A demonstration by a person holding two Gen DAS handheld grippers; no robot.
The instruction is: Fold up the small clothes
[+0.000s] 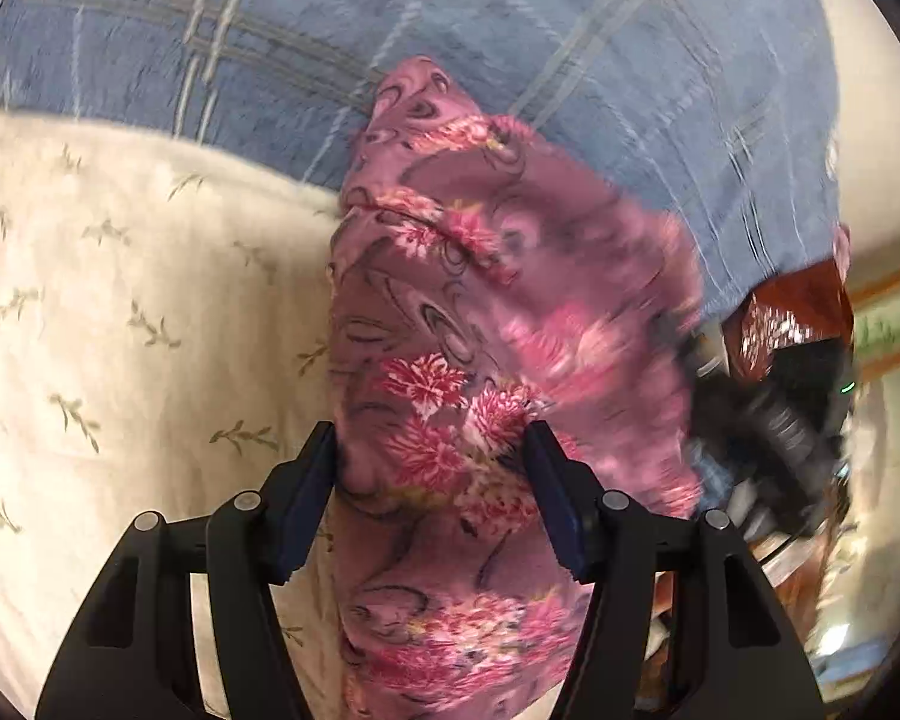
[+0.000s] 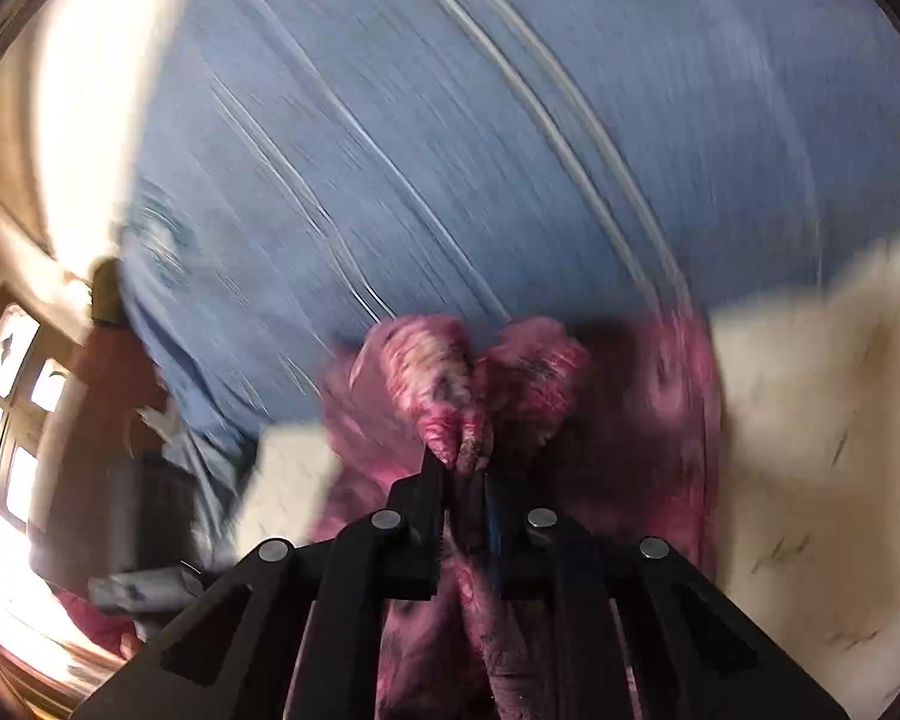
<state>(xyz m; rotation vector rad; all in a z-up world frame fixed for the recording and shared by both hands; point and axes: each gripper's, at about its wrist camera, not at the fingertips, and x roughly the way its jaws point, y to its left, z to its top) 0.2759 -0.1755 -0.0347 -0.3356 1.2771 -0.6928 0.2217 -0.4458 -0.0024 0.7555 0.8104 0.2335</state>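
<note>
A pink flowered garment [image 1: 480, 312] hangs bunched in front of the left wrist camera, over a cream leaf-print sheet [image 1: 120, 300] and a blue plaid blanket [image 1: 450, 30]. My left gripper [image 1: 429, 450] is open, its jaws standing wide with the cloth passing between them, not pinched. In the right wrist view my right gripper [image 2: 462, 468] is shut on a bunched fold of the same pink garment [image 2: 450, 372], which puffs out above the jaws. That view is blurred by motion. The right gripper also shows in the left wrist view [image 1: 774, 396], at the garment's right edge.
The blue plaid blanket [image 2: 450, 150] fills the far half of both views. The cream sheet [image 2: 810, 420] lies nearer. A window [image 2: 12, 396] and dark furniture stand at the left of the right wrist view.
</note>
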